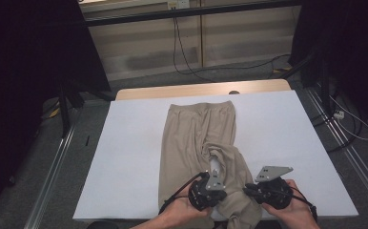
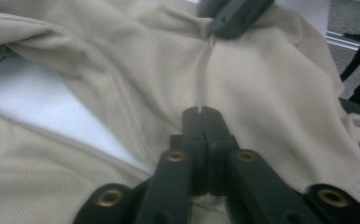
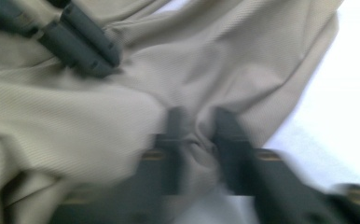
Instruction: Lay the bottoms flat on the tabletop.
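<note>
Beige trousers [image 1: 196,138] lie rumpled along the white counter [image 1: 134,143]. Left claw [image 2: 201,112] is pinched on the fabric; right claw [image 3: 199,126] is slightly apart, cloth bunched between. Best to grab one layer only, then pull evenly.

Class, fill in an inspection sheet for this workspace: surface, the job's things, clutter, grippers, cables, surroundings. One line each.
Surface: white sheet covering a wooden table, whose far edge shows.
Job's things: beige trousers lying lengthwise, waistband at the far end, near end bunched and hanging over the near edge.
Clutter: nothing seen.
Grippers: left gripper with jaws shut, pinching a fold of the trousers; right gripper blurred, jaws a little apart with fabric between them, so a grip cannot be confirmed.
Cables: black cable hanging down the back wall onto the floor; white cable on the floor at the right.
Surroundings: dark curtains on both sides, metal rails along the floor.
</note>
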A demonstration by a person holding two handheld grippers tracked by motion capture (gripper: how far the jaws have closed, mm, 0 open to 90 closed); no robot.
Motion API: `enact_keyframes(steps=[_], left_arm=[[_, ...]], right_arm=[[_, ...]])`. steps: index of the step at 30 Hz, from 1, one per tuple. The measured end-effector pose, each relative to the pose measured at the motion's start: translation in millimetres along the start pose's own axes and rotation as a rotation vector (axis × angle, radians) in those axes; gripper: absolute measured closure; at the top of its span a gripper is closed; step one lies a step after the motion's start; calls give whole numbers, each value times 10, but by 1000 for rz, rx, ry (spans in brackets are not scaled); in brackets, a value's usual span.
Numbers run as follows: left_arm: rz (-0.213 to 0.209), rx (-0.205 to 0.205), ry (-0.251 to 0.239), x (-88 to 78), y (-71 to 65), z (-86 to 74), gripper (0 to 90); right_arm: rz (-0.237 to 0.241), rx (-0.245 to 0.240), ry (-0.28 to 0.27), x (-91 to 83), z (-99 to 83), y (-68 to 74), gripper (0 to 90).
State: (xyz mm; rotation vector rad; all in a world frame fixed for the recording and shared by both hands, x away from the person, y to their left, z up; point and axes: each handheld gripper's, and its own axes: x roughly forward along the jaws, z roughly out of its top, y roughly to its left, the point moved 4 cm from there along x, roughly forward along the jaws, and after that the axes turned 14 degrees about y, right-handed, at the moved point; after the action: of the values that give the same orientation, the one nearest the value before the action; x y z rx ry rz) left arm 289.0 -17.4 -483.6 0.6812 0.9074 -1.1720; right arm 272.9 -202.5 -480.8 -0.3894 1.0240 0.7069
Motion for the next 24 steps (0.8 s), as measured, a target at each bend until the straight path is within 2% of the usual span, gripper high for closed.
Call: enact_keyframes(steps=[2,5,6,9,10,11,12,13,14,16,17,18,19,20,21,22,24], left_arm=[[-60,-9,16,-30,-60,-37,900],[-95,-6,19,-66,-174,-104,900],[-119,2,26,-83,-240,-126,900],[-146,34,26,-89,-375,-157,900],[-163,30,32,-90,-423,-162,900],[-161,37,57,-104,-455,-176,900],[-180,33,50,-106,-493,-186,900],[-182,28,52,-117,-513,-196,880],[-204,26,43,-125,-518,-207,829],[-197,22,22,-152,-484,-205,783],[-172,13,22,-178,-444,-195,773],[-164,16,3,-207,-366,-177,761],[-160,3,-18,-222,-324,-159,761],[-137,-9,-39,-245,-243,-128,761],[-120,-15,-48,-249,-196,-111,766],[-88,-12,-46,-233,-118,-90,767],[-63,-14,-31,-137,-48,-73,730]], right_arm=[[-13,-4,16,-34,-55,79,864],[2,-8,31,-109,-171,207,866],[8,-8,33,-123,-196,241,865],[38,-34,43,-184,-295,394,858],[46,-37,45,-195,-315,425,854],[58,-38,47,-208,-340,463,840],[68,-42,46,-216,-359,489,798],[85,-41,40,-223,-369,509,718],[98,-38,32,-231,-370,522,656],[116,-25,7,-243,-339,502,594],[119,-13,-15,-253,-309,468,570],[117,7,-42,-266,-271,420,557],[119,27,-72,-283,-217,348,566],[113,38,-88,-289,-183,303,580],[77,51,-103,-288,-130,213,610],[54,61,-102,-276,-102,155,648],[37,96,-81,-197,-41,17,671]])
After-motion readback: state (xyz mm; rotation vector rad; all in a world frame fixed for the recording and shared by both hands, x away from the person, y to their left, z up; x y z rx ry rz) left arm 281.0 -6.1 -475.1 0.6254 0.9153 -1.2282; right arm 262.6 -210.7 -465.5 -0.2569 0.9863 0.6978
